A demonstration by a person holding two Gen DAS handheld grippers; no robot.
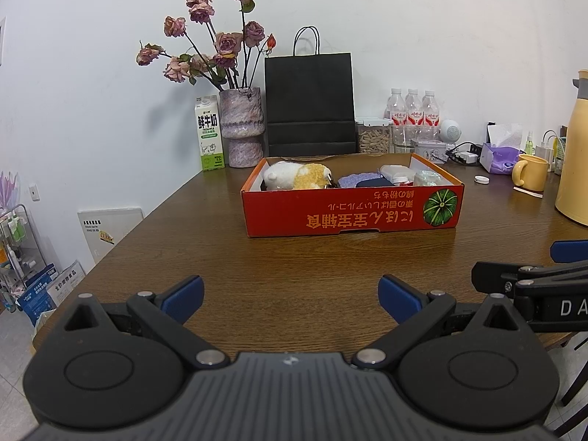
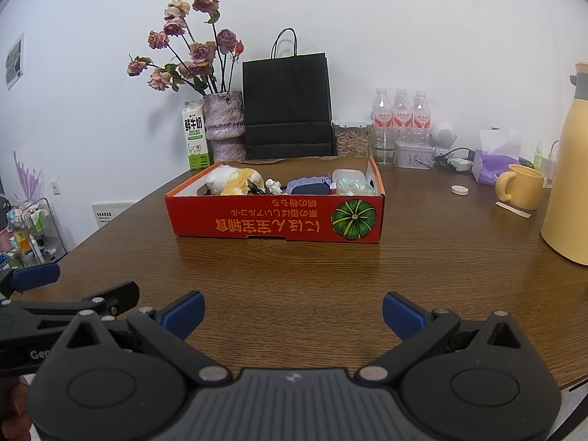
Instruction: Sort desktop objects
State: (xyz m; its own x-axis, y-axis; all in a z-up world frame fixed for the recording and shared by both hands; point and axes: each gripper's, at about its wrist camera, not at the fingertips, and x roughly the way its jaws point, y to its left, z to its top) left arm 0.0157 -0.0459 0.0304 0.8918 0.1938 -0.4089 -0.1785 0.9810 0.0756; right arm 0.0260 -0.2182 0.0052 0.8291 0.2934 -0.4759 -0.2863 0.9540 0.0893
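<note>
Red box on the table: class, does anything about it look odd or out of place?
Yes: the red box has its printed lettering and pumpkin picture upside down as seen from both tools, so it faces away from us. Nothing looks spilled or damaged.

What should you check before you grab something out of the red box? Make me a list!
1. Left gripper open and holding nothing: ok.
2. Right gripper open and holding nothing: ok.
3. Red box flat on the table, open side up: ok.
4. Bare table between both grippers and the box: ok.
5. Plush toy at the box's left end showing above the wall, easy to spot: ok.
6. What lies under the things in the box: cannot tell, the front wall hides it.
</note>
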